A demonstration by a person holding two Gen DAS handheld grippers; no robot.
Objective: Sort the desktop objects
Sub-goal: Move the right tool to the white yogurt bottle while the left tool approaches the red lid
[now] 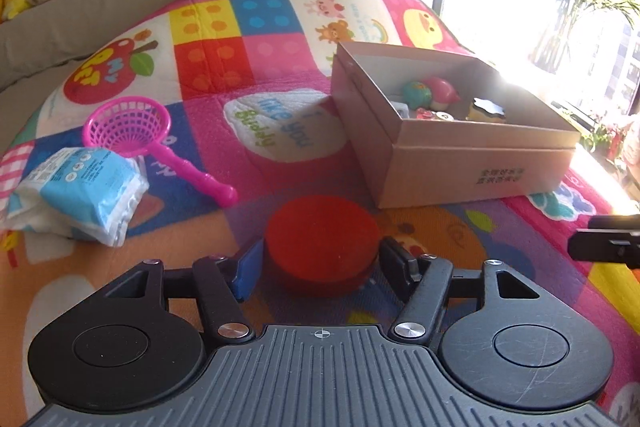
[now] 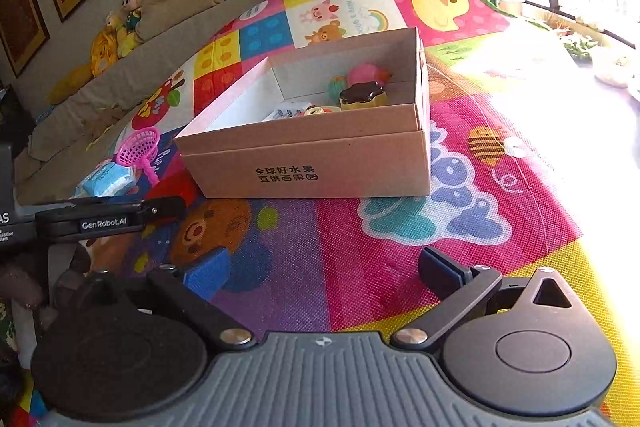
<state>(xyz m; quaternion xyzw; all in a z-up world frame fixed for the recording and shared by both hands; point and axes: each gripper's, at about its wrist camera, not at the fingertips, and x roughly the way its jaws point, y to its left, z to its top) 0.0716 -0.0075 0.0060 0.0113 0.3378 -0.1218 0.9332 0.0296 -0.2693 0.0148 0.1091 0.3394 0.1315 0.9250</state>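
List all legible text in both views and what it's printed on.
"全球好水果 / 直供百果园": front wall of the cardboard box.
"GenRobot.AI": side of the left tool, seen in the right wrist view.
"I like you Buddy": white patch on the play mat, upside down.
"MY PET": red apple on the mat.
Tissue pack: print too small to read.
Rainbow patch lettering: blurred.
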